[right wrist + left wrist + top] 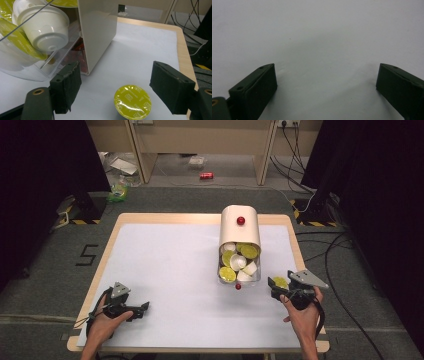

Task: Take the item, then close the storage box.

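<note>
With my right gripper (115,90) wide open around a yellow-lidded capsule (132,101) lying on the desk (165,265) at lower centre, beside the dispenser (240,245), I judge closing comes next; my left gripper (325,82) rests open, empty.

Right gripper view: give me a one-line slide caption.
Open right gripper straddles a yellow-lidded capsule on the table, beside the dispenser of capsules.

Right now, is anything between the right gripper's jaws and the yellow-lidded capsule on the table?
Nothing visible. The right gripper is open, and the capsule sits foil-up on the bare white table between its jaws. The capsule dispenser stands off to one side, clear of the gap.
</note>
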The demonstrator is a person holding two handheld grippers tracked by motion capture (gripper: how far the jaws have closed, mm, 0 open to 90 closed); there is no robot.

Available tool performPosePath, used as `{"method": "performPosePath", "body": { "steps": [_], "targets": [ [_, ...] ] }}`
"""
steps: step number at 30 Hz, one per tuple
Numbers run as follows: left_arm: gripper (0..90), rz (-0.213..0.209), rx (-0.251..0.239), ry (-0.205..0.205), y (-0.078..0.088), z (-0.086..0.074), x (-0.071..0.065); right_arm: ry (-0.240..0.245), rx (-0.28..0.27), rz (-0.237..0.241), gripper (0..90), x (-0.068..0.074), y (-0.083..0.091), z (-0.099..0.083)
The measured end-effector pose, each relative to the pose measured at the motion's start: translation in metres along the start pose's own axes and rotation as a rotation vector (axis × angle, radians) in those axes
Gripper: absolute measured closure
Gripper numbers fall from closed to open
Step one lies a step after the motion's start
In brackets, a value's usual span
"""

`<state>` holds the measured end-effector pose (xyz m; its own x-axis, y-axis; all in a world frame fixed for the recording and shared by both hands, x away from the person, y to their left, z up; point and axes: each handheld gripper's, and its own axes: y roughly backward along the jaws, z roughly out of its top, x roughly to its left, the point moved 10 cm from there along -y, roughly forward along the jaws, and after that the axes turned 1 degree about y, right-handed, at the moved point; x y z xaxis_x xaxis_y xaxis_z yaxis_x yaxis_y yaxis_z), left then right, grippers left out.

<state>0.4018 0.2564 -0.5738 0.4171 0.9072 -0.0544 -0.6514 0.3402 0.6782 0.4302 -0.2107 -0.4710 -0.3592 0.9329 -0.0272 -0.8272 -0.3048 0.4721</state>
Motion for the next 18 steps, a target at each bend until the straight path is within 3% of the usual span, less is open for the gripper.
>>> {"method": "performPosePath", "body": {
  "steps": [18],
  "targets": [
    [2.5,0.0,-0.001,0.0,0.0,0.0,-0.0001,0.003,-0.007,0.006,24.7,0.0049,0.0058,-0.002]
  ]
}}
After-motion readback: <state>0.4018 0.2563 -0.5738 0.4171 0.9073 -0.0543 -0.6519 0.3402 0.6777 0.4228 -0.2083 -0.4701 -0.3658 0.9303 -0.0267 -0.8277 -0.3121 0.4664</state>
